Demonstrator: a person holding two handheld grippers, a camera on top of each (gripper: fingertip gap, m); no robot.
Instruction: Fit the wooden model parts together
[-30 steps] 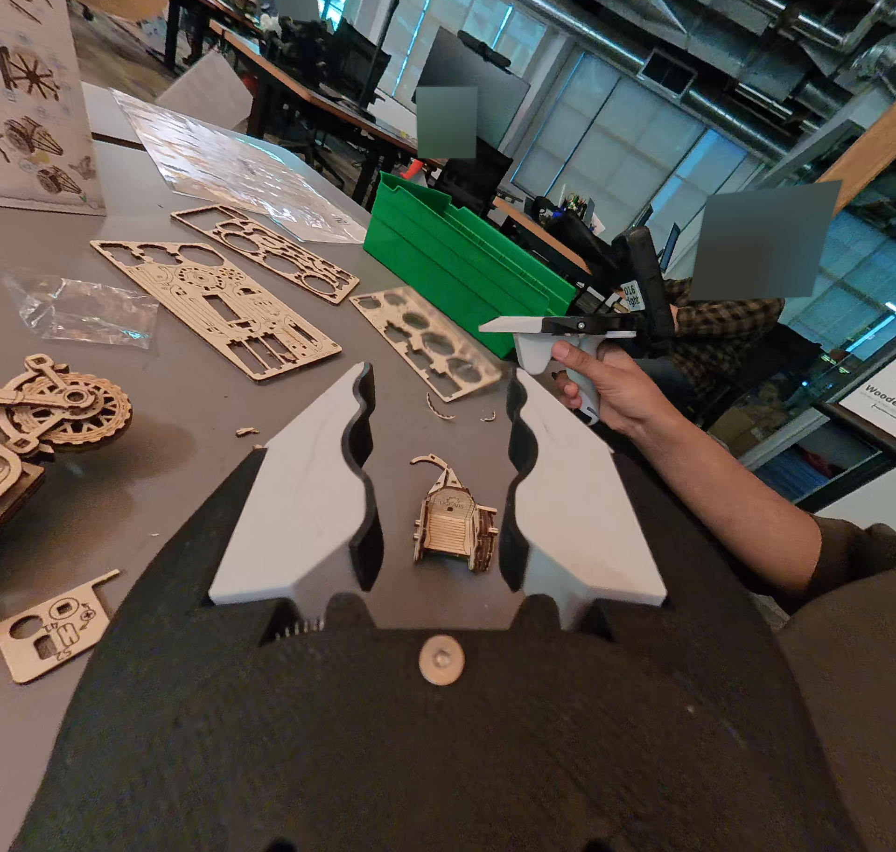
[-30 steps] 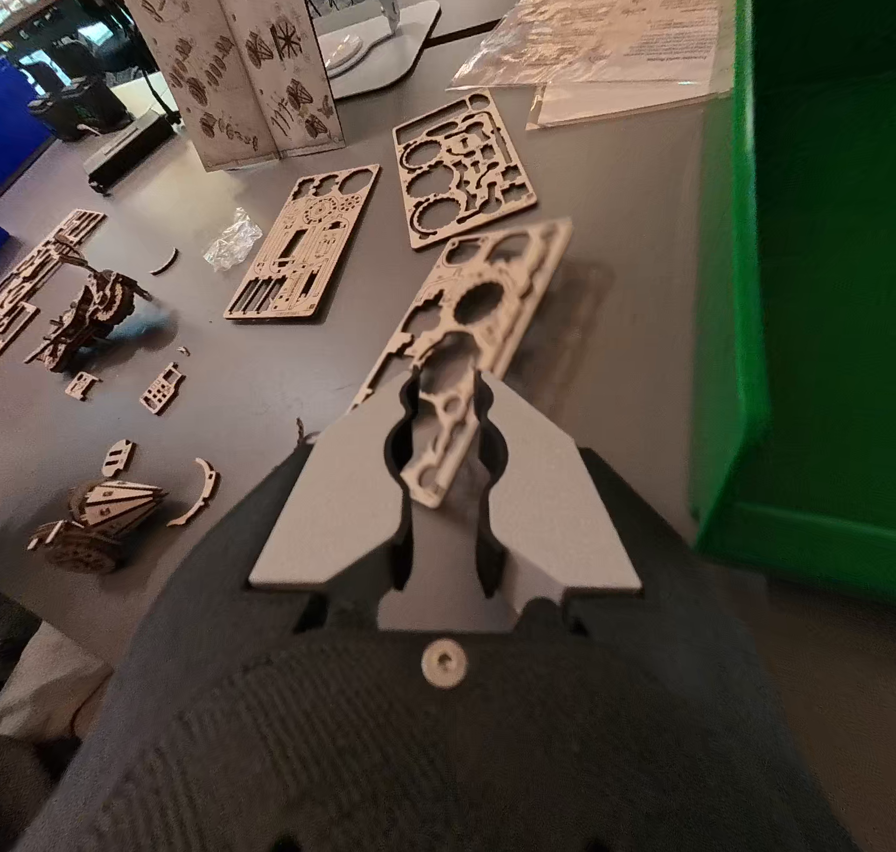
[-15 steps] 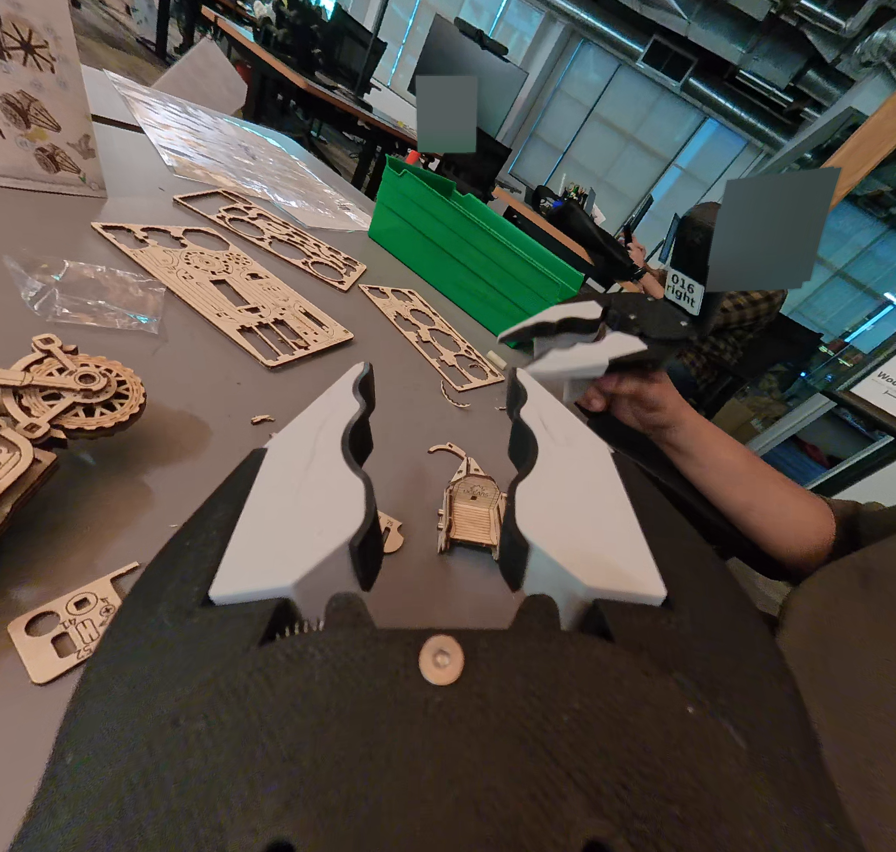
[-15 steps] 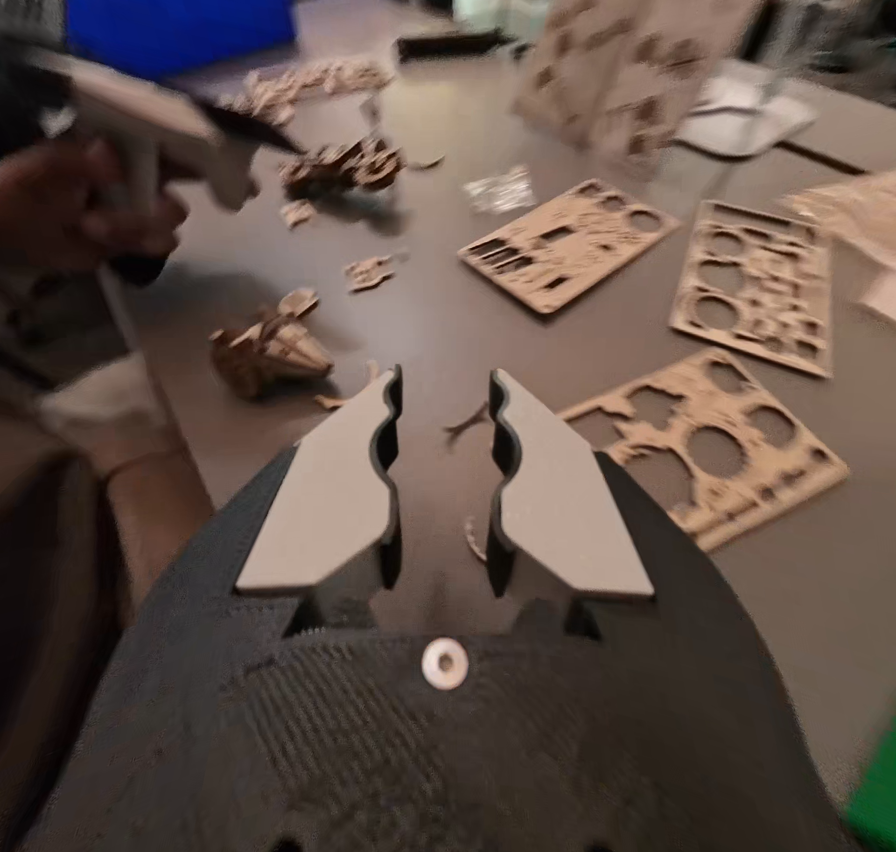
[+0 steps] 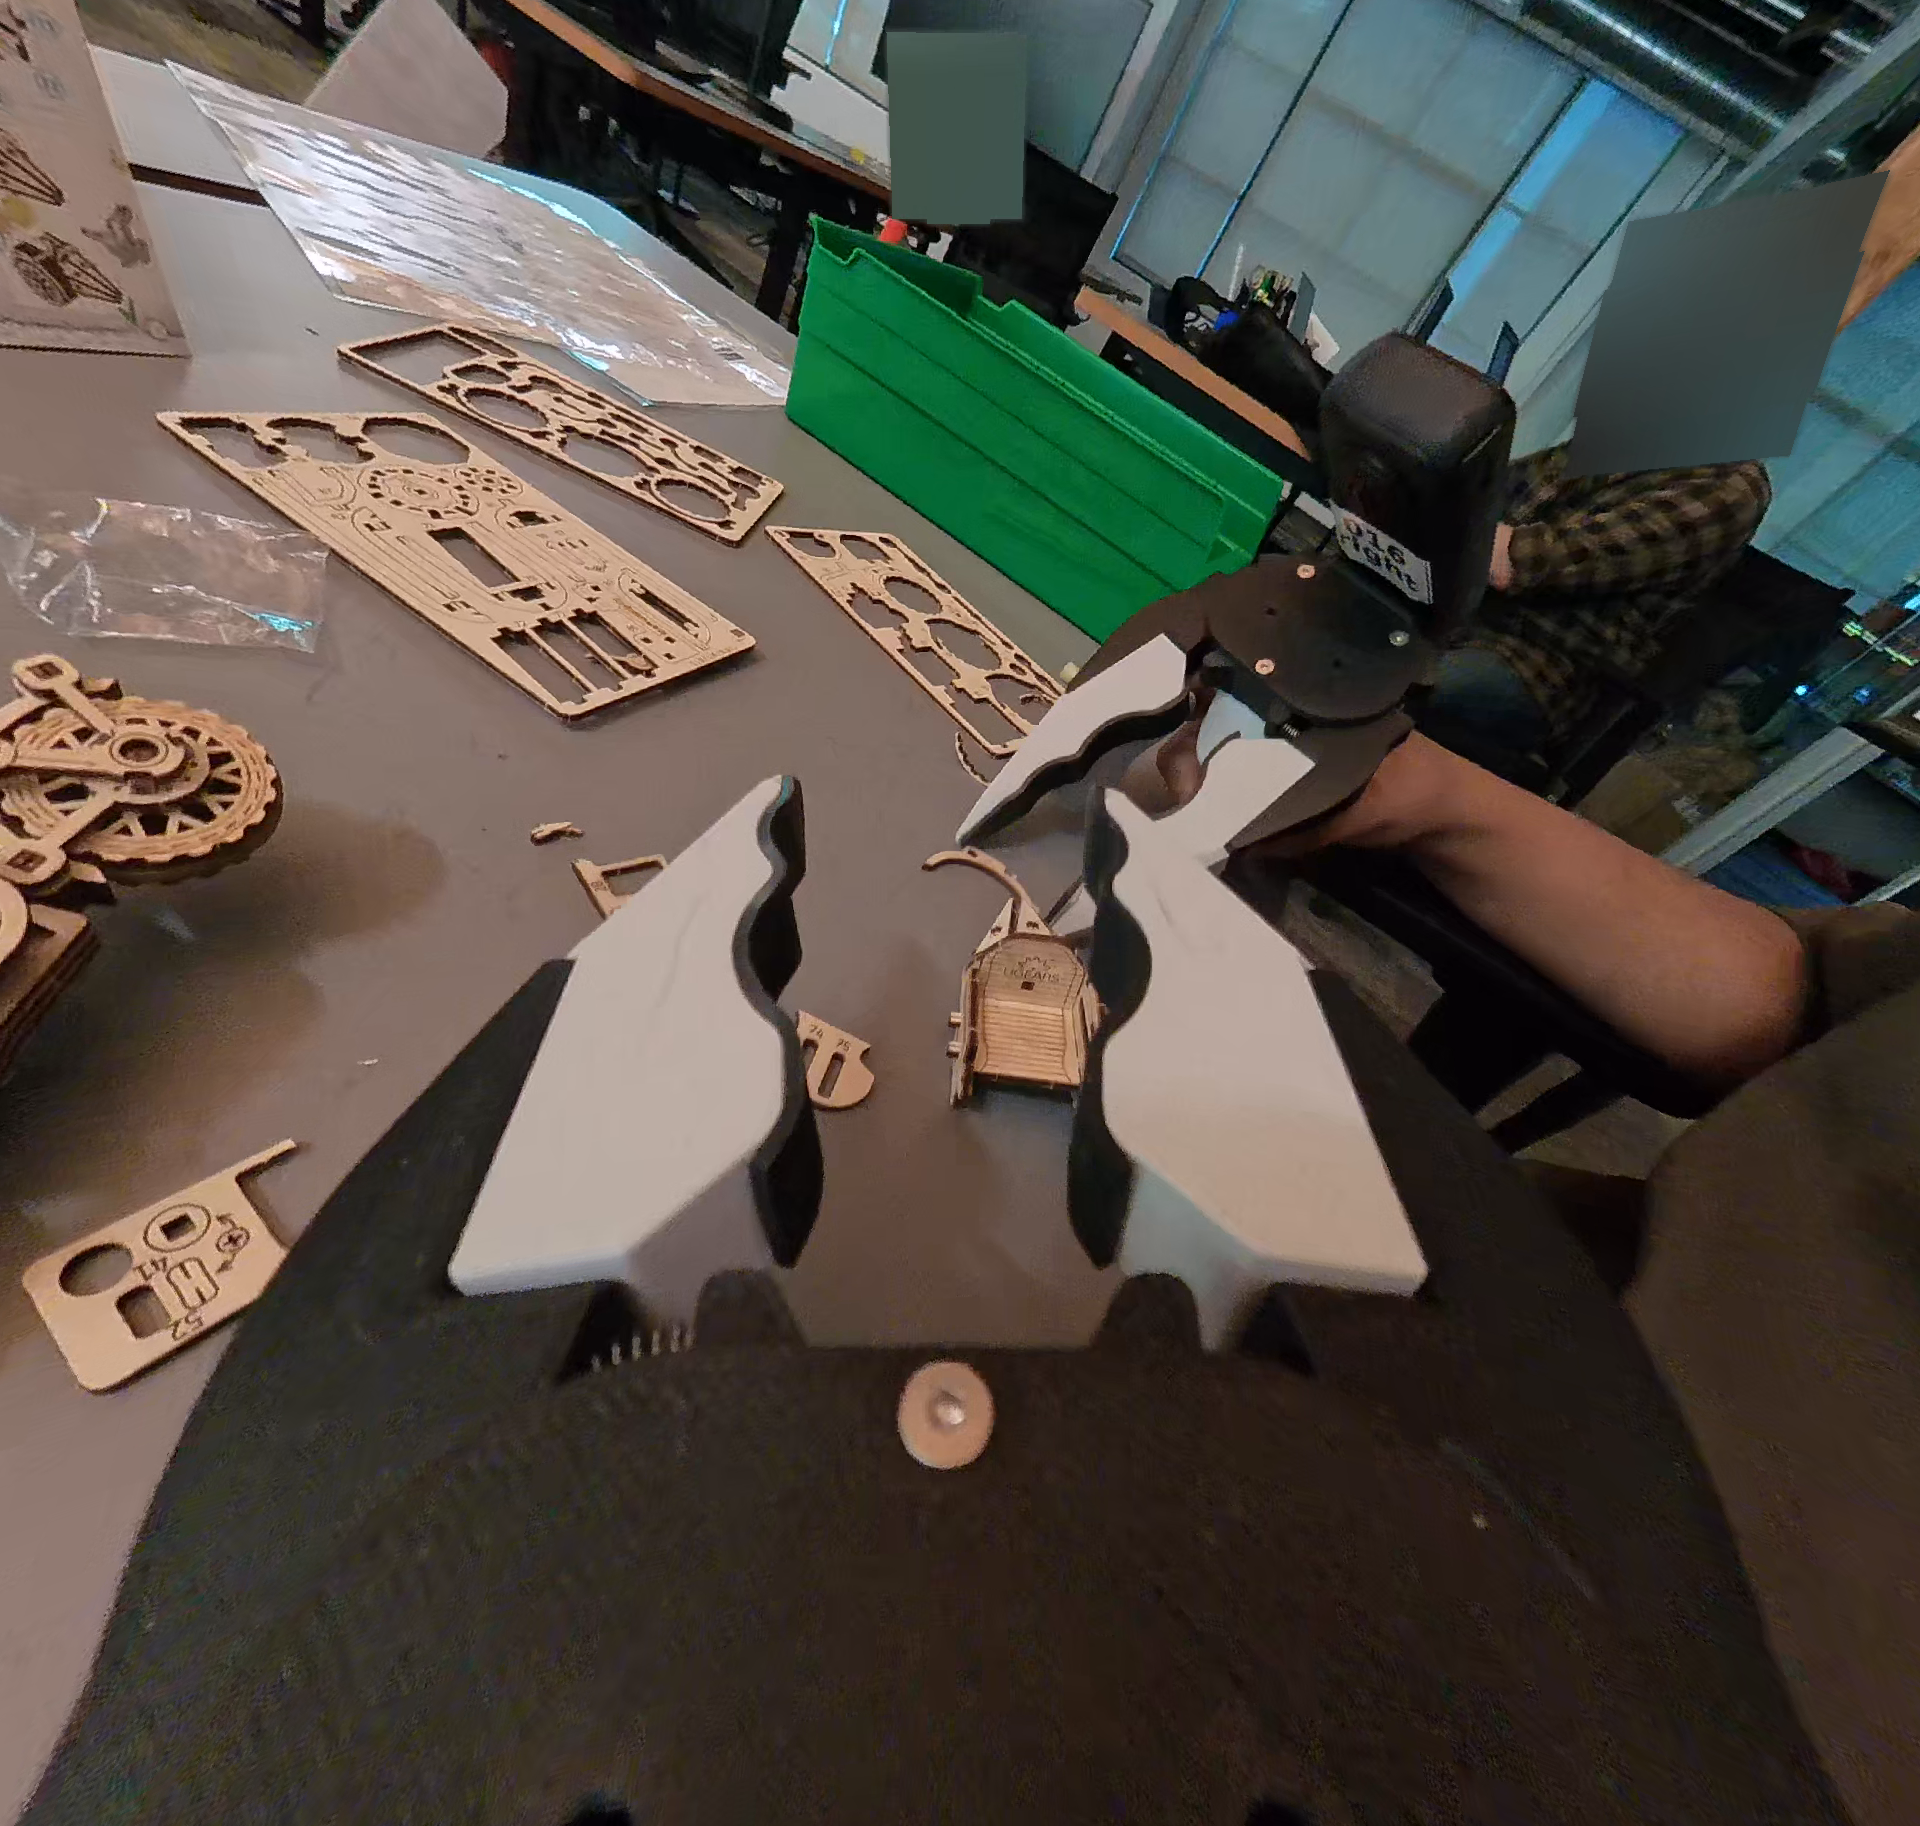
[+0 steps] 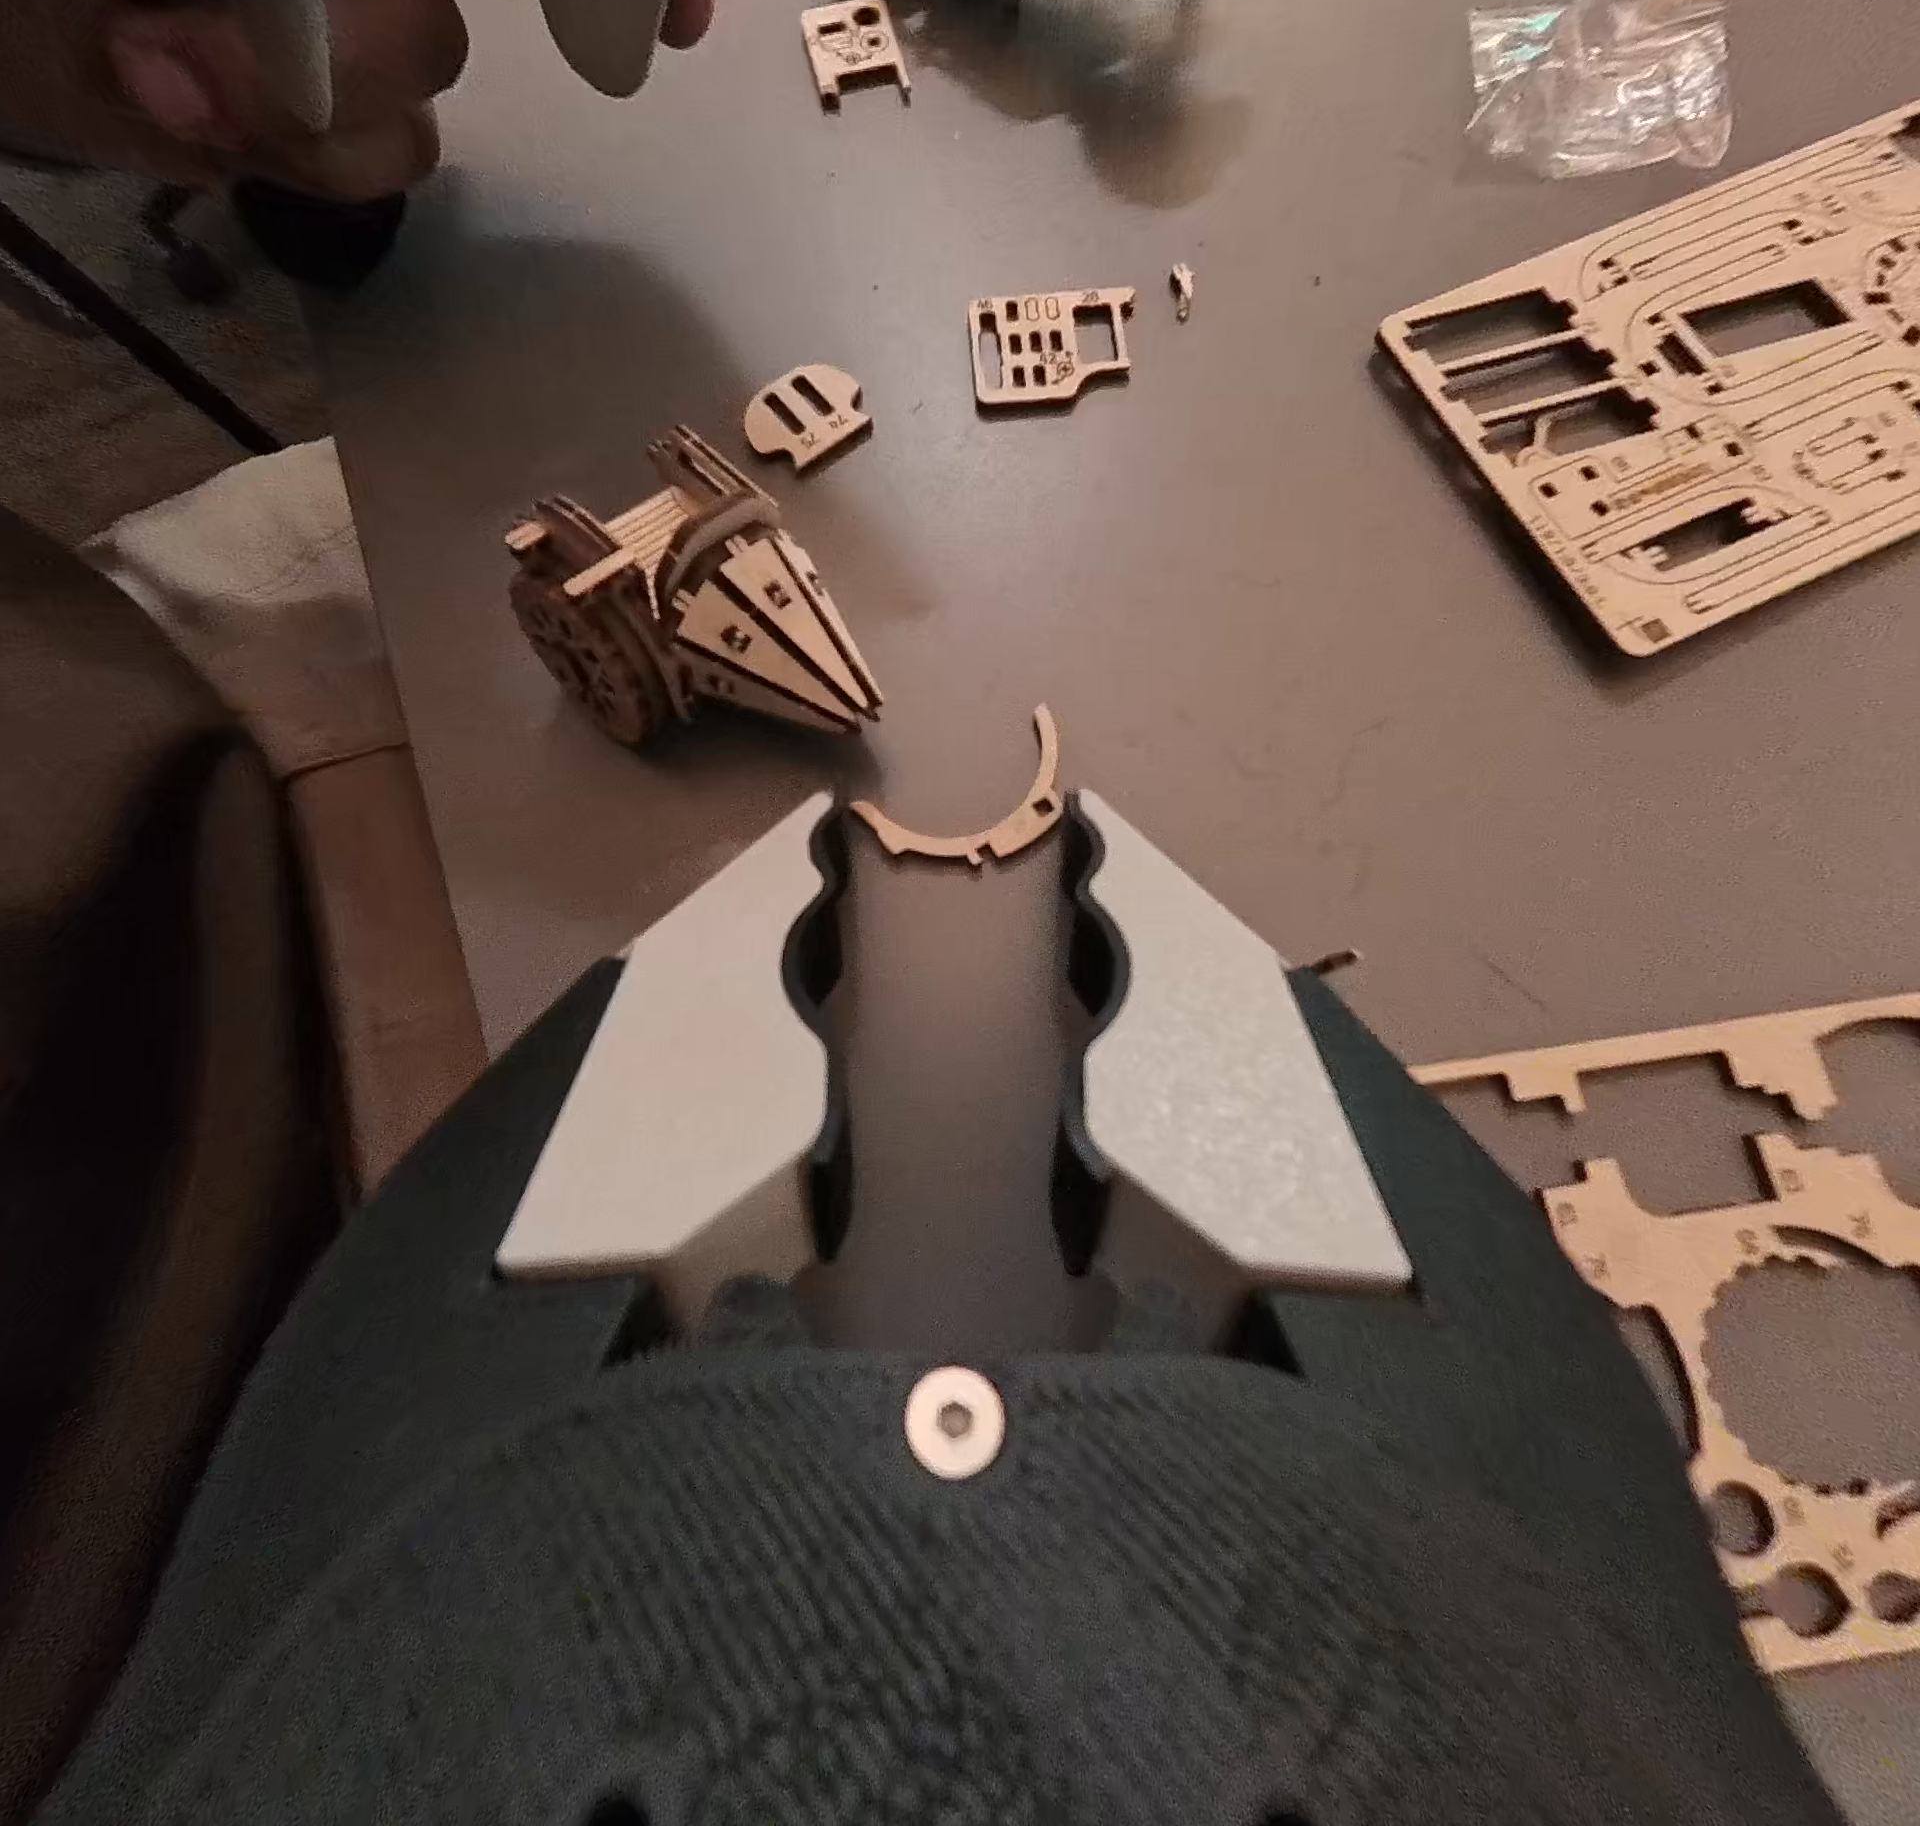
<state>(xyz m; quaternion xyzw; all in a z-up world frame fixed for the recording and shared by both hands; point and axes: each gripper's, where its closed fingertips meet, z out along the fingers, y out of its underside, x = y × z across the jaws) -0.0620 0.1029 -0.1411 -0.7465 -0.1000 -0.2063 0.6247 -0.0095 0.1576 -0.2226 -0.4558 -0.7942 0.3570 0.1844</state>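
A small wooden sub-assembly (image 5: 1023,1018) lies on the grey table (image 5: 416,841), between my left gripper's fingers and close to the right one, with neither pad pressing on it. My left gripper (image 5: 945,810) is open and holds nothing. A thin curved wooden arc (image 6: 966,836) lies on the table just at the tips of my right gripper (image 6: 954,810), which is open and holds nothing. The arc also shows in the left wrist view (image 5: 977,867). The sub-assembly shows in the right wrist view (image 6: 675,613), left of the arc. My right gripper (image 5: 1143,737) hangs just beyond my left one.
A green bin (image 5: 1018,446) stands at the back. Punched wooden sheets (image 5: 468,550) (image 5: 914,633) (image 6: 1683,446) (image 6: 1714,1361) lie around. A geared wooden model (image 5: 135,779), a plastic bag (image 5: 156,571) and small loose pieces (image 5: 156,1267) (image 6: 1049,353) (image 6: 810,415) lie to the left.
My right gripper let go of the wooden sheet it held, opened wider and swung over to the curved arc by the sub-assembly. My left gripper stayed open and edged closer to the sub-assembly.
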